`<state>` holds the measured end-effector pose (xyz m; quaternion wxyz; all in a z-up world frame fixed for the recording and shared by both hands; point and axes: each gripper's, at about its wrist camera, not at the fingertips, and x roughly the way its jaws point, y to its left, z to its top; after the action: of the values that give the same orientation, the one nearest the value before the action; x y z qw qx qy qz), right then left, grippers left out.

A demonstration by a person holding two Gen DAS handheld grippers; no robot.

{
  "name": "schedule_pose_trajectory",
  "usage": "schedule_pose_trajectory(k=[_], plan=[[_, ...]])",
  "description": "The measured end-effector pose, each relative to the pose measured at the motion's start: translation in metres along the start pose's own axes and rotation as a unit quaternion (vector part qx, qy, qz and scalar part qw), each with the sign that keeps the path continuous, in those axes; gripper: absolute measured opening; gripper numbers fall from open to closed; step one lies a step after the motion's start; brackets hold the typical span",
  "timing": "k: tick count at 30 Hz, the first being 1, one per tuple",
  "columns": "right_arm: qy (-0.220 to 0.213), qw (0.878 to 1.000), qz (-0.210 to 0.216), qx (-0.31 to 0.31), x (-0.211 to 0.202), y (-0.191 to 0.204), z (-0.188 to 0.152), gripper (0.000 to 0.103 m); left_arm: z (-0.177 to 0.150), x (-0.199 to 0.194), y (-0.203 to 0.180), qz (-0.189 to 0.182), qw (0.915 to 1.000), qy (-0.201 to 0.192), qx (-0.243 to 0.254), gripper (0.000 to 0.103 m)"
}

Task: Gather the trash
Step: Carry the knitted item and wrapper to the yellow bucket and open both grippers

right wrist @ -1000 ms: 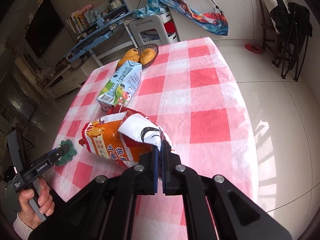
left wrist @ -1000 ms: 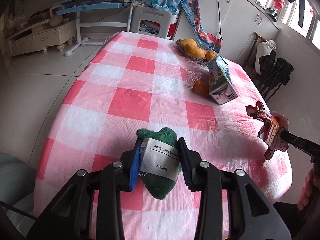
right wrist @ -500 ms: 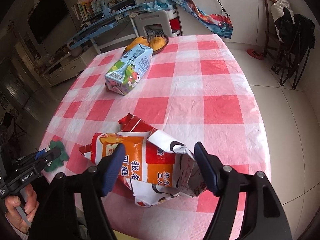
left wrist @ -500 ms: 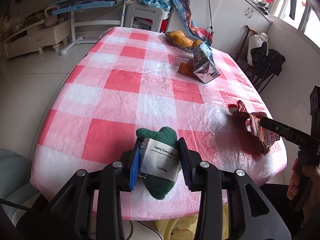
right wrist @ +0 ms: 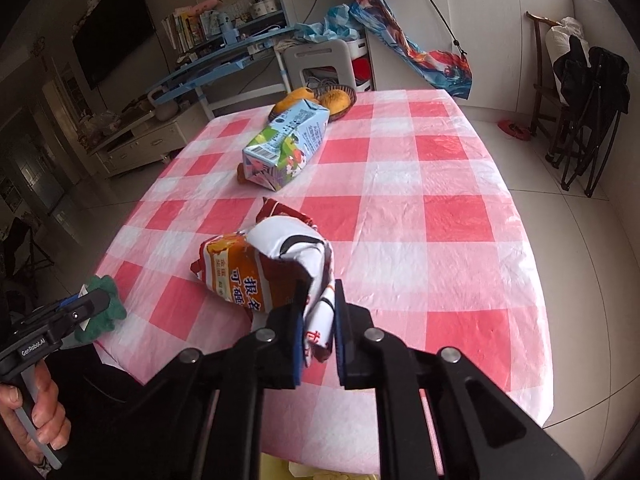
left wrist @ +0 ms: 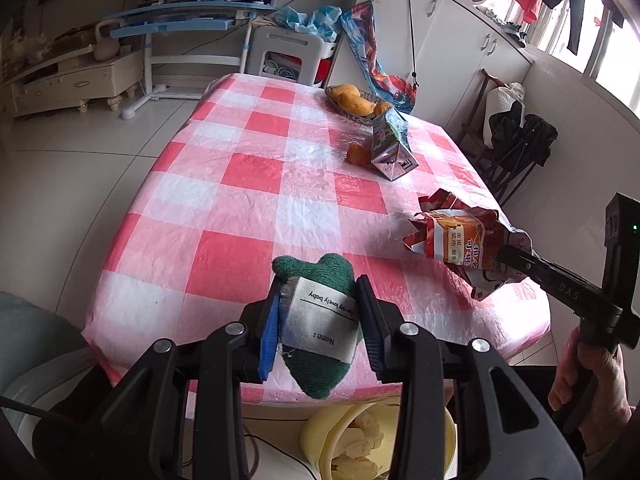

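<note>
Black left gripper (left wrist: 318, 322), blue pads, silver screws, "GenRobot.AI" lettering

daylight from windows (left wrist: 612, 52) | dim corners (perhaps vignetting) | fisheye-bent edges

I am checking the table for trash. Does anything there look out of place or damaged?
Yes. A drink carton lies tipped on its side near the fruit basket, with an orange scrap against it. Both look like leftover trash on the checked tablecloth.
</note>
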<state>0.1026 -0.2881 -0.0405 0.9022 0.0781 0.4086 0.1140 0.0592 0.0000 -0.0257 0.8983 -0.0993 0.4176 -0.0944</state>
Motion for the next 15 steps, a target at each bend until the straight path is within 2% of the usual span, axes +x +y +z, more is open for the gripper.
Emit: schedule_pose_trajectory(k=[7, 12, 15], plan=[[-0.045, 0.998, 0.008, -0.031, -0.037, 0.031, -0.019, 0.013, -0.001, -0.021, 0.005, -0.006, 0.9997, -0.017, -0.017, 0.035], [-0.038, 0.998, 0.024, -0.038, -0.058, 0.041, -0.035, 0.013, -0.003, -0.032, 0.009, -0.006, 0.9994, -0.024, -0.023, 0.035], [-0.014, 0.998, 0.024, -0.054, -0.067, 0.05, -0.049, 0.013, -0.004, -0.036, 0.011, -0.006, 0.9993, -0.026, -0.027, 0.035]])
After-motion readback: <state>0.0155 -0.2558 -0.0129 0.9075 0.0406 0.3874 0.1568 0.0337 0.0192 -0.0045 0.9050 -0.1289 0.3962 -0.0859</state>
